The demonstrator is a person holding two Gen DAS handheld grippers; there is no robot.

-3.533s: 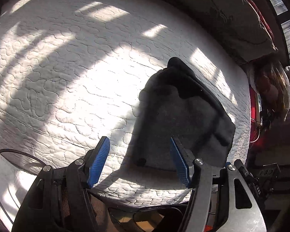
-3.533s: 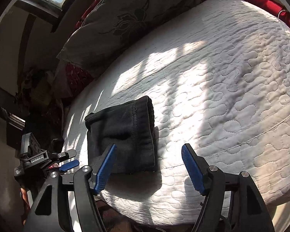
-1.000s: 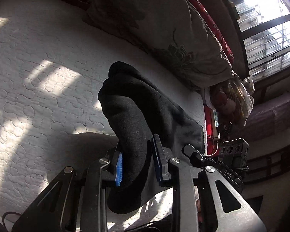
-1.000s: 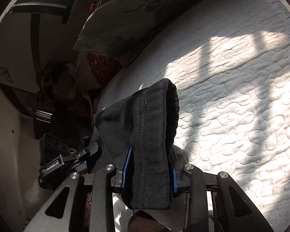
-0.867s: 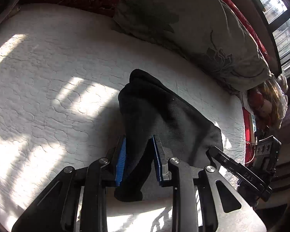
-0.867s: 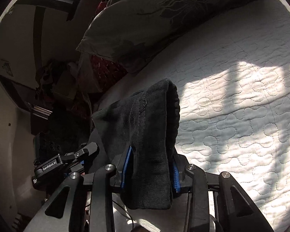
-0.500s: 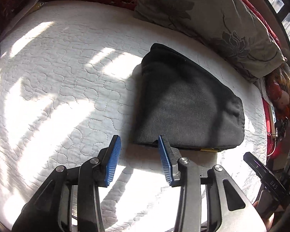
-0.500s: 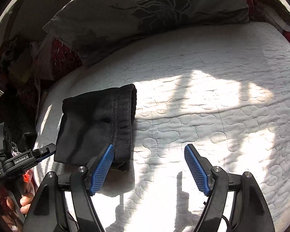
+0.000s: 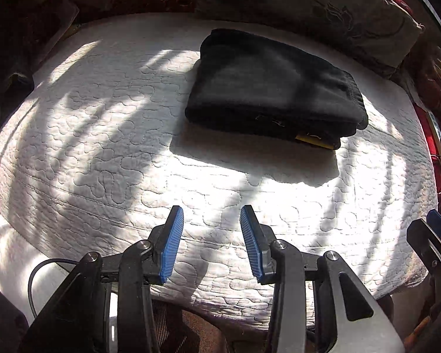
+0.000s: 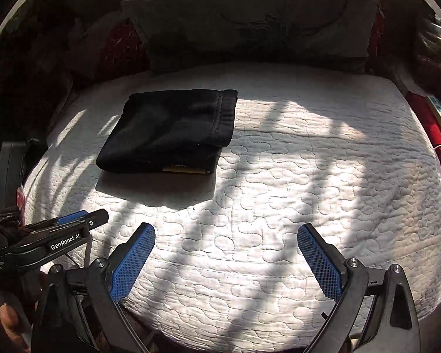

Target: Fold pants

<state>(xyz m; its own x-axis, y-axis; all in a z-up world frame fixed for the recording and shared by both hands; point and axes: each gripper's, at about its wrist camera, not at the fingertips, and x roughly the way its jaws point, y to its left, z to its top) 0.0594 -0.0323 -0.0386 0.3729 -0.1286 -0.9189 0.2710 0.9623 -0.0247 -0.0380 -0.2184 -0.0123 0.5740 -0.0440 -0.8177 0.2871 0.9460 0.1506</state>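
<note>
Black pants lie as a compact folded stack on the quilted white bed, near the pillow, a yellow tag showing at the near edge. Left hand-held gripper narrowly parted and empty; right hand-held gripper wide and empty, both well apart from the cloth. Folding appears complete; little seems left beyond withdrawal.

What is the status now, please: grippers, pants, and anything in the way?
Left gripper open, right gripper open, both empty. Pants folded, lying flat on mattress, clear of both. Nothing in the way; pillow behind.
</note>
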